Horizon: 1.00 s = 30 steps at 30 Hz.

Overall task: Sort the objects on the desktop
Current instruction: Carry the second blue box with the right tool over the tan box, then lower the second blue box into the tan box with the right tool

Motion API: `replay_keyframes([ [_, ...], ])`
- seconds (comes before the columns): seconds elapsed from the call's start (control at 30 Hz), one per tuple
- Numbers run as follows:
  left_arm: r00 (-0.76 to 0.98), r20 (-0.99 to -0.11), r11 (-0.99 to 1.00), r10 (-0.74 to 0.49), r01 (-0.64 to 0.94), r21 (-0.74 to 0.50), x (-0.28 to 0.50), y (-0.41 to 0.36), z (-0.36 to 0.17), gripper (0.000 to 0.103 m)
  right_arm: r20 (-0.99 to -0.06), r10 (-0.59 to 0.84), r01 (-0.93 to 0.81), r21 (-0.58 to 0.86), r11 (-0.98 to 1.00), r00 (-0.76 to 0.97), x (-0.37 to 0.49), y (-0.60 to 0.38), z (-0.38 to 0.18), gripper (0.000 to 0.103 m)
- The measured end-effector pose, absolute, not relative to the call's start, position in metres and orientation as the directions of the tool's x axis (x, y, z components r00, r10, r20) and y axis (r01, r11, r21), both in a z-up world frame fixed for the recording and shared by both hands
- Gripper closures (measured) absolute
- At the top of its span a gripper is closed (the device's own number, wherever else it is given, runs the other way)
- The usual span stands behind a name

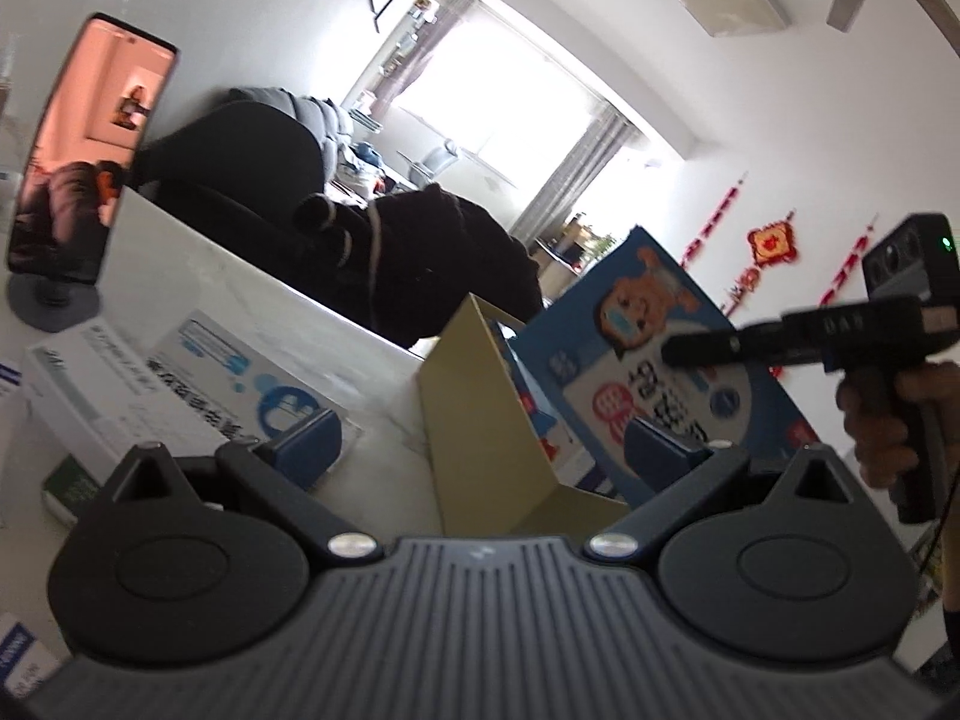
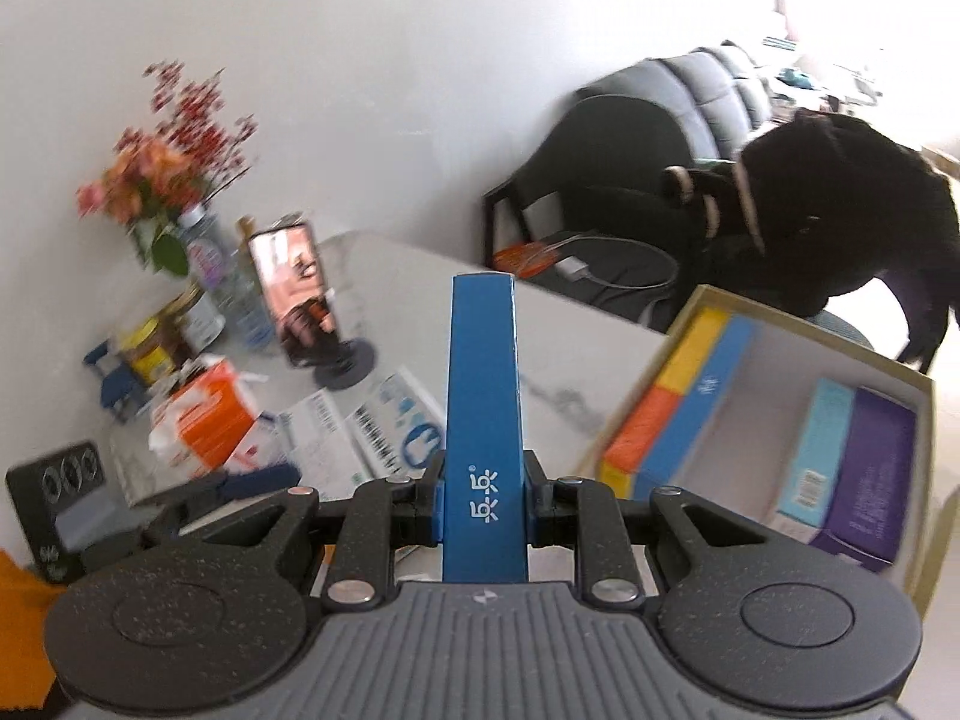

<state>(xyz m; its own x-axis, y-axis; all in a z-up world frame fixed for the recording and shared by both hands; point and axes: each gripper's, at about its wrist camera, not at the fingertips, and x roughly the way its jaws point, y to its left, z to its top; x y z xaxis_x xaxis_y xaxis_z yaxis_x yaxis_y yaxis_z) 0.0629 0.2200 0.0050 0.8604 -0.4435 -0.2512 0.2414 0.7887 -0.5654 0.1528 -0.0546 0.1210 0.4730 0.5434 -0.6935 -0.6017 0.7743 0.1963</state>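
Right tongs clamped on a thin blue box – held up above the white surface, beside the open cardboard box, left tongs spread wide, holding nothing

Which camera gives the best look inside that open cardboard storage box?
The right wrist view: it looks down into the open cardboard storage box, showing several coloured cartons. The left wrist view shows only its tan outer wall, with the inside mostly hidden.

White marble-look table is carrying a phone on a stand, jars and a flower vase sitting far left, flat white boxes lying mid-table, open cardboard box sitting right.
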Motion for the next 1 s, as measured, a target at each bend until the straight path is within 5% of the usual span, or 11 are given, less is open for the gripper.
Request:
replay_keyframes([
  [1.0,0.822,-0.305,0.793,-0.481,0.259,-0.551,0.082,0.196,-0.006,0.001,-0.720,0.302,-0.125,0.290,0.949,0.624,0.270,-0.122,0.055,0.078],
])
